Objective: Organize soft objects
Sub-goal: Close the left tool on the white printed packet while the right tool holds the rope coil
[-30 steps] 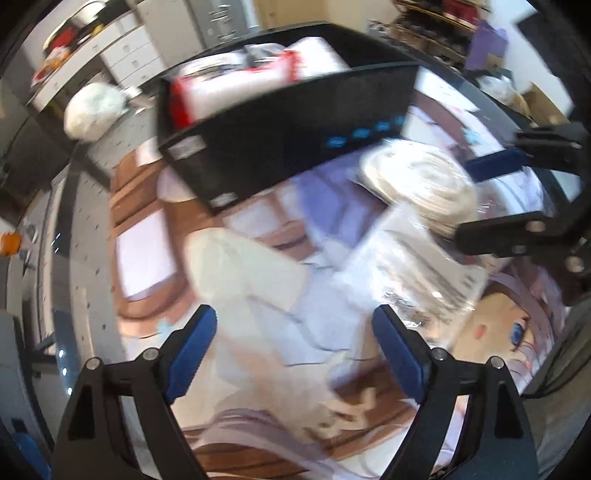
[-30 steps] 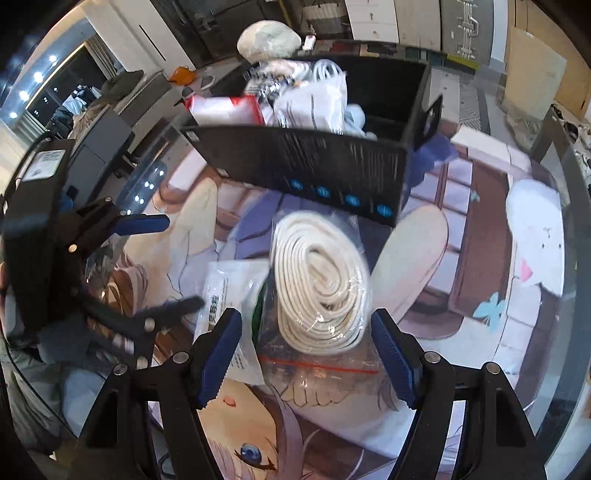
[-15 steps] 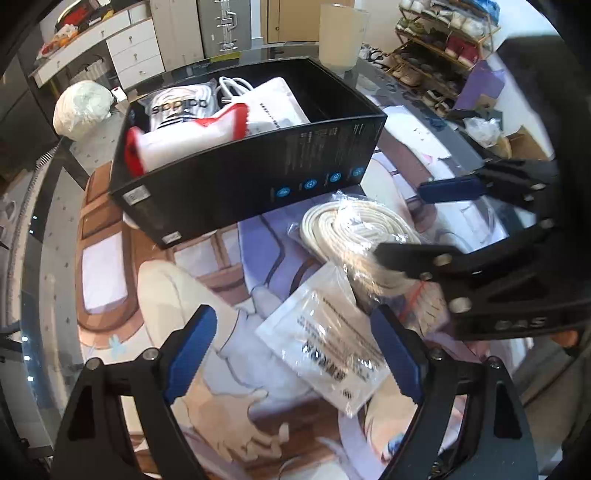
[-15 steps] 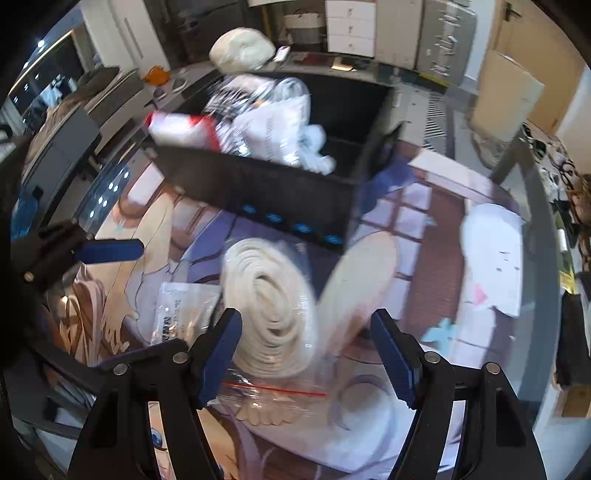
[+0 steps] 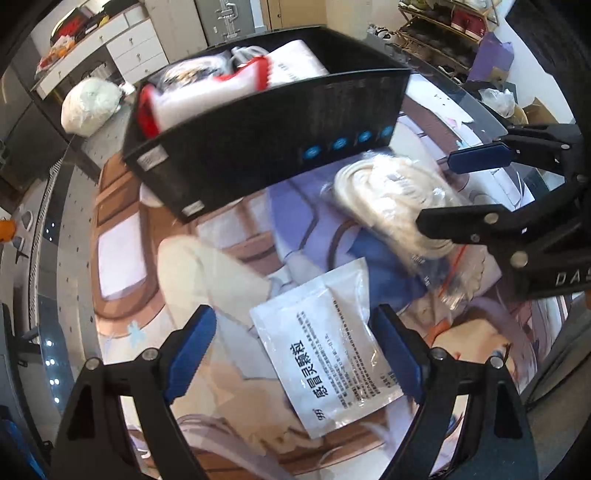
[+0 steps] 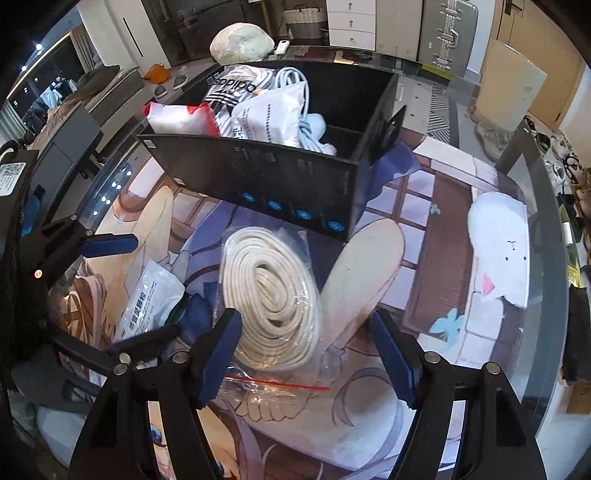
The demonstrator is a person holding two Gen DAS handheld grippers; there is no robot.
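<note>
A white printed pouch [image 5: 328, 358] lies flat on the picture mat. My left gripper [image 5: 295, 354] hangs open over it, one blue pad on each side, not touching. A coil of cream rope in a clear zip bag [image 6: 273, 295] lies in front of the black box [image 6: 280, 192]. My right gripper [image 6: 304, 354] is open around the near end of the coil and does not press on it. The box holds a red-and-white pack [image 6: 177, 118], a white pouch [image 6: 269, 118] and other soft bags. Each view shows the other gripper: the right gripper [image 5: 434, 192] and the left gripper [image 6: 155, 286].
The mat [image 6: 436, 236] covers a glass table whose rounded edge [image 6: 546, 229] runs along the right. A white lumpy bag [image 6: 242, 37] sits behind the box. Drawers and cabinets stand at the back, and a shoe rack [image 5: 443, 33] beyond the table.
The left gripper has shifted over the white pouch, which now lies between its fingers instead of off to the right. The right gripper stays over the rope coil, open as before.
</note>
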